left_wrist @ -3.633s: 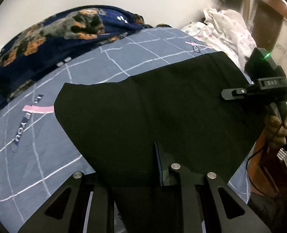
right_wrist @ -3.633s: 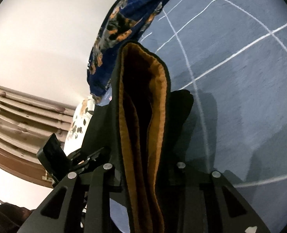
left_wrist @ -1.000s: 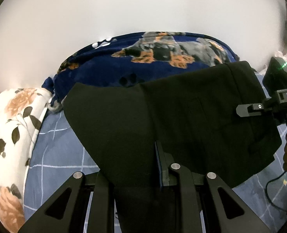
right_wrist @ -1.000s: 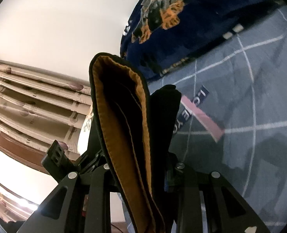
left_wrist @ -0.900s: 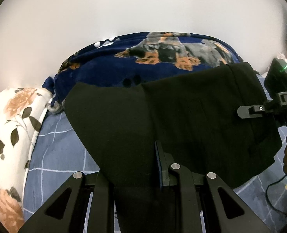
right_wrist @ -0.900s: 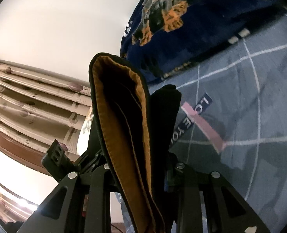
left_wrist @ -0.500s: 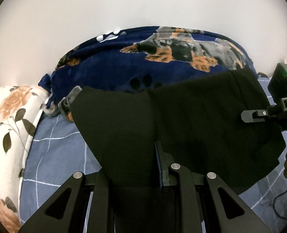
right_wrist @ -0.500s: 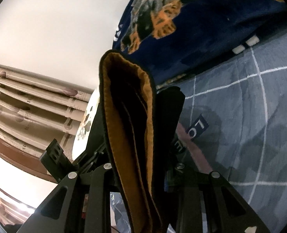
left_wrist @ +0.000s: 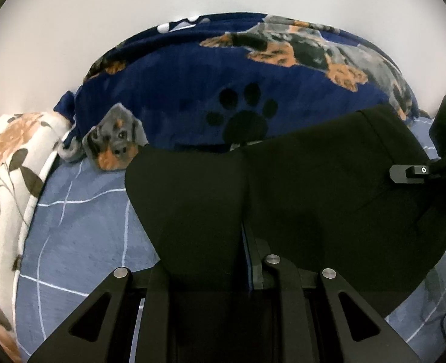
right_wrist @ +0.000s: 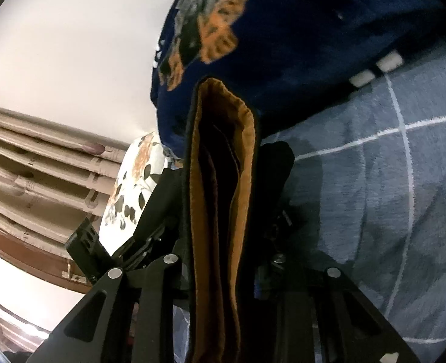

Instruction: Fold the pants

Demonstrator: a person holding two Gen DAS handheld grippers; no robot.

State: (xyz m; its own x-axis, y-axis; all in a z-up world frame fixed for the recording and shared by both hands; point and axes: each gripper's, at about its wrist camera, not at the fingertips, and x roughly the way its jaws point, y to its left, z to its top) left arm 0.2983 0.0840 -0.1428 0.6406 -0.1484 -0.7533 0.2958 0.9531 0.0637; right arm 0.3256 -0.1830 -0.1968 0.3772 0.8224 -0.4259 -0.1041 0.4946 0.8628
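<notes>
Pants [left_wrist: 313,199] over bedsheet [left_wrist: 81,211] (blanket [left_wrist: 192,90] behind).

The black pants [left_wrist: 313,187] hid the left tool's [left_wrist: 220,242] fingertips and much of the bed [left_wrist: 81,211]; the right tool [left_wrist: 428,171] was cut off at the frame's edge.

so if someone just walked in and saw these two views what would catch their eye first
Probably the black pants, stretched like a dark sheet across the middle of the left wrist view, clamped in the left gripper at the bottom and the right gripper at the right edge. Behind them a navy dog-print blanket is heaped against the white wall. In the right wrist view, the pants' orange-brown lining stands upright in the centre.
</notes>
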